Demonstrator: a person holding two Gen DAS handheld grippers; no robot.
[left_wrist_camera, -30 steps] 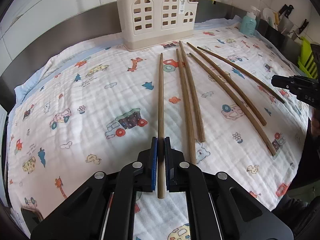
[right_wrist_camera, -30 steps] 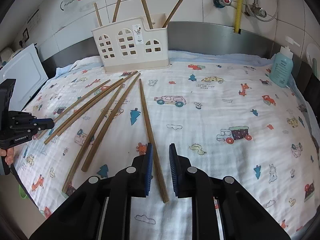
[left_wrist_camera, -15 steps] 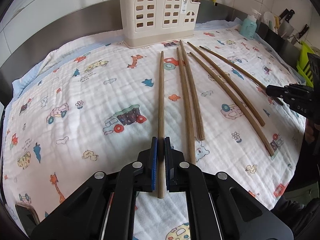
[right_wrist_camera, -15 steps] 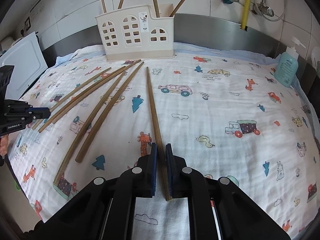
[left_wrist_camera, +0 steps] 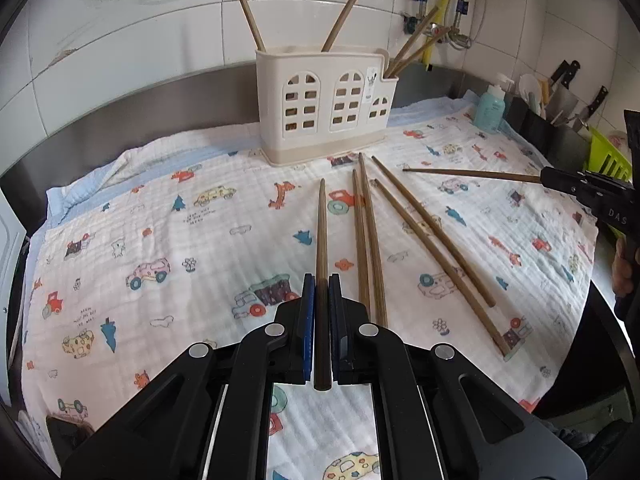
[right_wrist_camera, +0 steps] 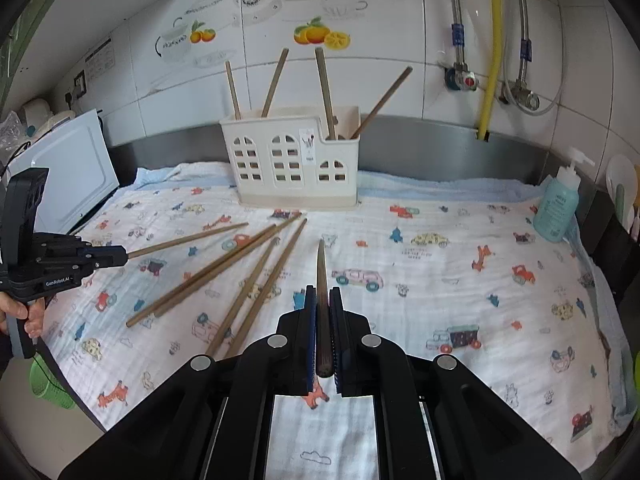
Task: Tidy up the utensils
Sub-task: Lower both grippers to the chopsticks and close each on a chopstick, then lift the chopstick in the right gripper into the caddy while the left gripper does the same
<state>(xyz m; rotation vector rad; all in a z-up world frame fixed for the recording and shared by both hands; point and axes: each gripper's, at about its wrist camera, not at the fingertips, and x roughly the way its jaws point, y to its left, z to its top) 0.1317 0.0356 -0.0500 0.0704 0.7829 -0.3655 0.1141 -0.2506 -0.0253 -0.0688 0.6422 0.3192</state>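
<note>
Low in the centre of the left wrist view, the left gripper (left_wrist_camera: 322,312) was clamped shut on a chopstick (left_wrist_camera: 321,236) whose tip pointed up-frame toward the cream utensil holder (left_wrist_camera: 324,108). Four loose chopsticks (left_wrist_camera: 370,240) lay fanned just right of it on the printed cloth (left_wrist_camera: 160,240). At the right edge the right gripper (left_wrist_camera: 560,182) carried its own stick level above the cloth. The grip sat near the butt end, so the long free length could probably swing or slip and miss the holder's slot.

Bottom centre of the right wrist view, the right gripper (right_wrist_camera: 322,312) was likewise closed on a second chopstick (right_wrist_camera: 321,268); the left gripper (right_wrist_camera: 116,258) showed at mid left. Both sticks heading for one holder might cross or knock the sticks already standing in it. The cloth covered a counter backed by a steel splash strip (right_wrist_camera: 440,148) and white tiled wall (right_wrist_camera: 380,20), with a soap bottle (right_wrist_camera: 558,208) at the right.
</note>
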